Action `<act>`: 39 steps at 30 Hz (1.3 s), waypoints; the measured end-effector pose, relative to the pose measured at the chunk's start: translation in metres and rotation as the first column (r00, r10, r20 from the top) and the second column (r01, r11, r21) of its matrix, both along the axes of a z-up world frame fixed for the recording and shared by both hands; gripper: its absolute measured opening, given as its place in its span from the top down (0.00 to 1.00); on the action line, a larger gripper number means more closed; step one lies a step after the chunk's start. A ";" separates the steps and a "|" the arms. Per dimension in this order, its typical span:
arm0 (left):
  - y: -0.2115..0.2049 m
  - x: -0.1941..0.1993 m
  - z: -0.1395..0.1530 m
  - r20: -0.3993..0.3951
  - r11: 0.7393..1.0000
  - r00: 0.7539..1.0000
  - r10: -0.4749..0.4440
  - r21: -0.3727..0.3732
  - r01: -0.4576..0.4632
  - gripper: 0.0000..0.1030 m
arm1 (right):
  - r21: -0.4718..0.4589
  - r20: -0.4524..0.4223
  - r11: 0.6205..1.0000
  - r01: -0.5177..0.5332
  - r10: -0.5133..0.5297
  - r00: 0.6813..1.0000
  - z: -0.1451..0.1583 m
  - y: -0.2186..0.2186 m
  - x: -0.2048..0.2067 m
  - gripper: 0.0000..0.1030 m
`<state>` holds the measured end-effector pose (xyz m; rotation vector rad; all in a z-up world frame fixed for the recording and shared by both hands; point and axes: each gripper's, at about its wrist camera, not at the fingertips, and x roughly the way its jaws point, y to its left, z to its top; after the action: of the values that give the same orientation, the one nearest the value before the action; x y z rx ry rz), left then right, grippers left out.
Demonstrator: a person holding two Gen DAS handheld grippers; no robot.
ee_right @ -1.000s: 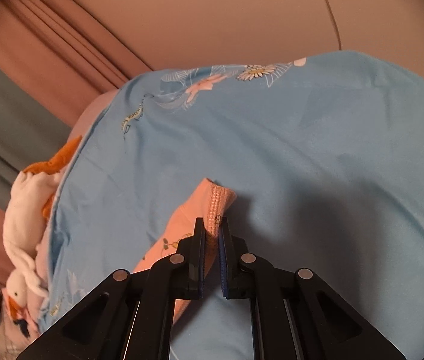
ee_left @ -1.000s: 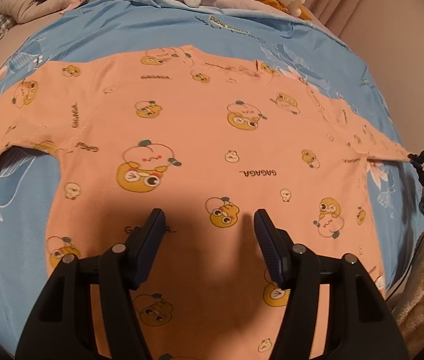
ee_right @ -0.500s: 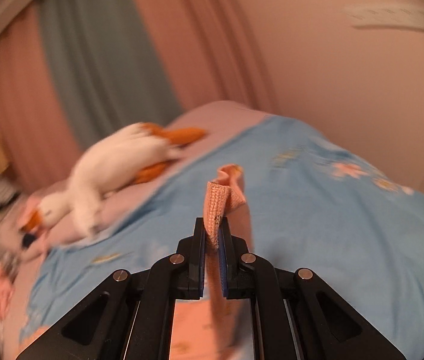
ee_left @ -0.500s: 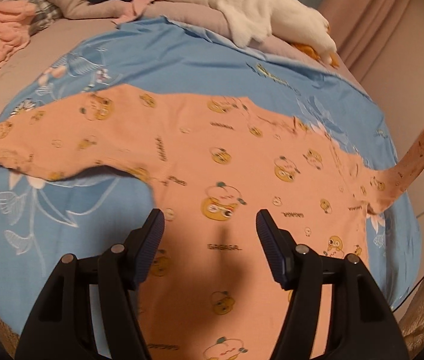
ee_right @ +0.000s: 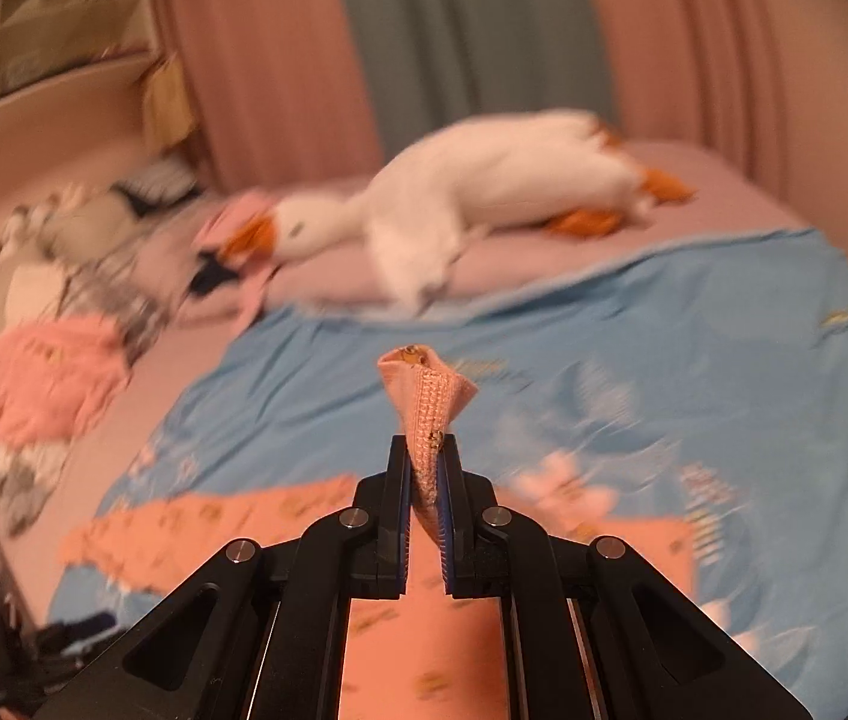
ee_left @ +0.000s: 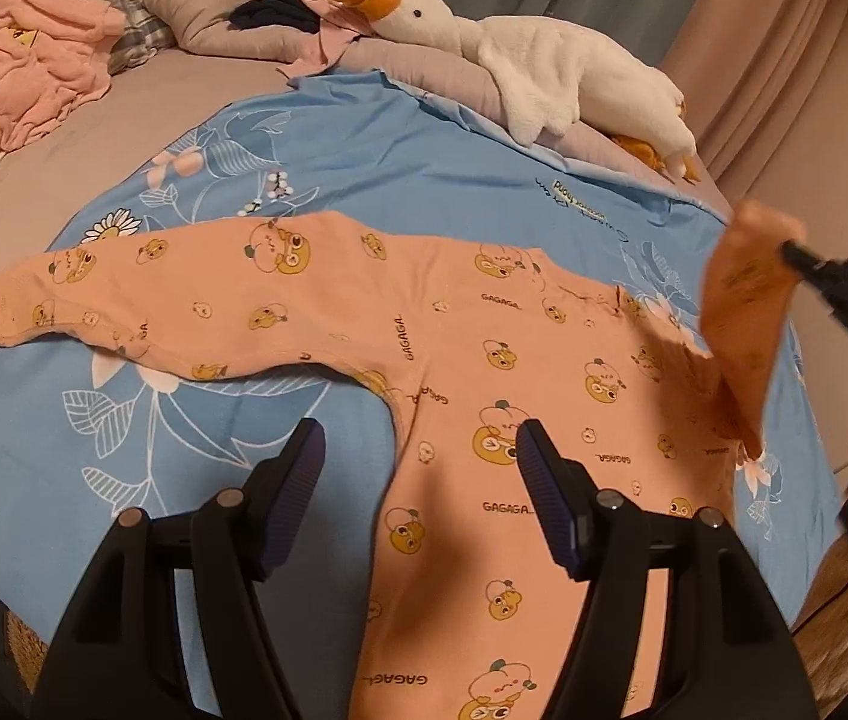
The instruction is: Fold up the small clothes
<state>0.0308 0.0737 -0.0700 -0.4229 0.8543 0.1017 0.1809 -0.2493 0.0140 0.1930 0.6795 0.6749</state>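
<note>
Folding the sleeve cuff [ee_right: 427, 396] of the peach cartoon-print cotton top [ee_left: 484, 420] inward: the right tool [ee_right: 424, 468] pinches it, so carry it toward nine o'clock, low and taut. The left tool [ee_left: 420, 480] hovers empty, jaws parted, ready to pin the body

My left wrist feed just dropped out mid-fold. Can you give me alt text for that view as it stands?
A peach printed top lies flat on a blue floral sheet, one sleeve spread out to the left. At the right edge, the right gripper holds the other sleeve's cuff lifted off the bed. The left gripper hovers open and empty over the top's side edge; a plush goose lies behind.
</note>
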 end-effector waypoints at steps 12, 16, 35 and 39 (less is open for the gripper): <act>0.001 -0.002 -0.002 -0.003 1.000 1.000 -0.007 -0.001 0.007 0.31 | -0.121 -0.237 0.959 -0.258 0.224 0.945 -0.091 0.109 -0.038 0.92; -0.003 -0.001 0.001 0.010 1.000 1.000 -0.012 -0.019 0.012 0.29 | -0.114 -0.315 0.946 -0.305 0.256 0.914 -0.108 0.114 -0.039 0.80; -0.057 0.111 -0.065 -0.118 0.931 0.977 -0.176 -0.343 0.126 0.38 | -0.003 -0.259 0.989 0.147 -0.143 0.955 -0.097 -0.090 -0.043 0.31; -0.062 0.122 -0.067 -0.084 0.911 0.980 -0.182 -0.390 0.136 0.59 | -0.010 -0.300 0.978 0.206 -0.200 0.933 -0.119 -0.120 -0.048 0.31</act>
<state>0.1530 0.0118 -0.1374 -0.7174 1.0266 -0.1980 0.1327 -0.3692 -0.1054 0.3859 0.9296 0.4568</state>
